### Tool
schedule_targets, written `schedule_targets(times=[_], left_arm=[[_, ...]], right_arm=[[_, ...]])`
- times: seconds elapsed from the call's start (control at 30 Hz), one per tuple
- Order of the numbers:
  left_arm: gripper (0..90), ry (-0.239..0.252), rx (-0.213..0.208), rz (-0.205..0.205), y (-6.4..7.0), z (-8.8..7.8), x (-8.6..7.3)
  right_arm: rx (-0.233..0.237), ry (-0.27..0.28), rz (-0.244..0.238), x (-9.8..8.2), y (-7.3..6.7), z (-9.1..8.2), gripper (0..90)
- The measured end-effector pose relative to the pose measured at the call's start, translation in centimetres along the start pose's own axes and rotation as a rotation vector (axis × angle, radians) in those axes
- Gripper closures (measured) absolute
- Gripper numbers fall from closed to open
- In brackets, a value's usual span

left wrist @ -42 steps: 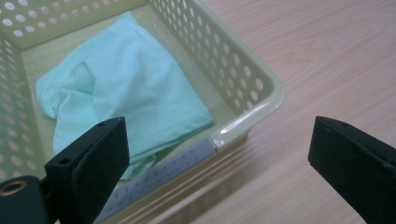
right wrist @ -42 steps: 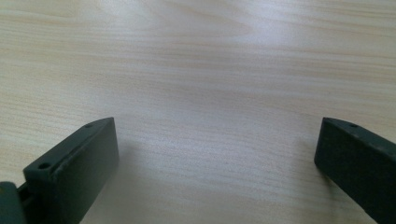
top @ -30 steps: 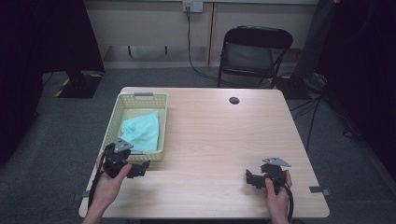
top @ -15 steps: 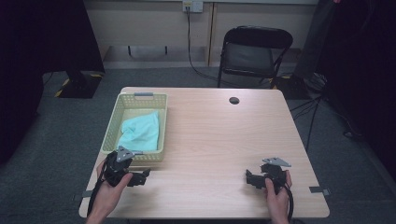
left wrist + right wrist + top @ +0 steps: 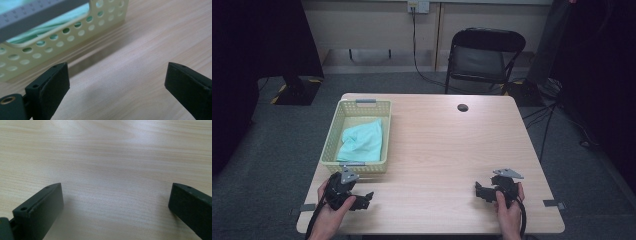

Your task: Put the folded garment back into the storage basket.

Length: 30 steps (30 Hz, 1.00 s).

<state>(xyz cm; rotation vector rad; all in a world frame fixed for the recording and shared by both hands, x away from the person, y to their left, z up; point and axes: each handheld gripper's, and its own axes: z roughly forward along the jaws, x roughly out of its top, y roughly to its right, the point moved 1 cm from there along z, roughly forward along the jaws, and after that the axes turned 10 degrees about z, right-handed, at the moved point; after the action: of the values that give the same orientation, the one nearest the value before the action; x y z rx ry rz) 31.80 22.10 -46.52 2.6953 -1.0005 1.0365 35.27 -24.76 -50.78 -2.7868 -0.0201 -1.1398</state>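
Light wooden table point(image 5: 437, 150) seen from above, with a pale yellow perforated basket point(image 5: 358, 166) standing on its left half. Inside the basket, a crumpled light turquoise cloth point(image 5: 362, 141), lying toward the near end. Grey handle point(image 5: 351, 163) on the basket's near wall, another on the far wall.

Left gripper point(image 5: 362, 200) held in the left hand point(image 5: 329, 212) at the near left corner of the table, just near of the basket, low over the wood. Jaws spread wide with nothing between them; in the left gripper view, bare wood in the gap point(image 5: 117, 80) and the basket's holed wall point(image 5: 75, 27) close ahead on the left, turquoise showing through the holes.

Right gripper point(image 5: 482, 190) held in the right hand point(image 5: 508, 210) near the near right corner, well apart from the basket. Jaws also wide, gripping nothing; in the right gripper view, plain wood grain between them point(image 5: 116, 202).

Small dark round mark point(image 5: 462, 107) near the table's far edge. Black folding chair point(image 5: 484, 57) beyond the far side, on grey carpet.
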Motion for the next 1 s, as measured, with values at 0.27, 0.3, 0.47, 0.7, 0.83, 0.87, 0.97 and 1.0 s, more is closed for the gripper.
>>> schedule_targets(times=[0.27, 0.3, 0.47, 0.7, 0.83, 0.87, 0.97, 1.0], left_arm=[[5.6, -0.027, -0.007, -0.008, 0.0, 0.8, -0.5], [5.5, -0.032, -0.005, -0.009, 0.1, 0.9, -0.6], [5.6, -0.052, -0.009, -0.012, 0.1, 1.5, -0.8], [5.6, -0.08, -0.011, -0.016, 0.0, 2.3, -1.2], [5.3, -0.09, -0.007, -0.021, -0.2, 2.5, -1.4], [5.1, -0.089, -0.011, -0.024, -0.3, 2.5, -1.5], [5.0, -0.09, -0.004, -0.024, -0.3, 2.4, -1.5], [4.9, -0.092, 0.004, -0.013, -0.2, 2.3, -1.5]], right_arm=[[0.0, 0.0, 0.0, 0.0, 0.0, 0.0, 0.0], [0.0, 0.0, 0.0, 0.0, 0.0, 0.0, 0.0], [0.0, 0.0, 0.0, 0.0, 0.0, 0.0, 0.0], [0.0, 0.0, 0.0, 0.0, 0.0, 0.0, 0.0], [0.0, 0.0, 0.0, 0.0, 0.0, 0.0, 0.0], [0.0, 0.0, 0.0, 0.0, 0.0, 0.0, 0.0], [0.0, 0.0, -0.001, 0.0, 0.0, 0.0, 0.0], [0.0, 0.0, -0.001, 0.0, 0.0, 0.0, 0.0]])
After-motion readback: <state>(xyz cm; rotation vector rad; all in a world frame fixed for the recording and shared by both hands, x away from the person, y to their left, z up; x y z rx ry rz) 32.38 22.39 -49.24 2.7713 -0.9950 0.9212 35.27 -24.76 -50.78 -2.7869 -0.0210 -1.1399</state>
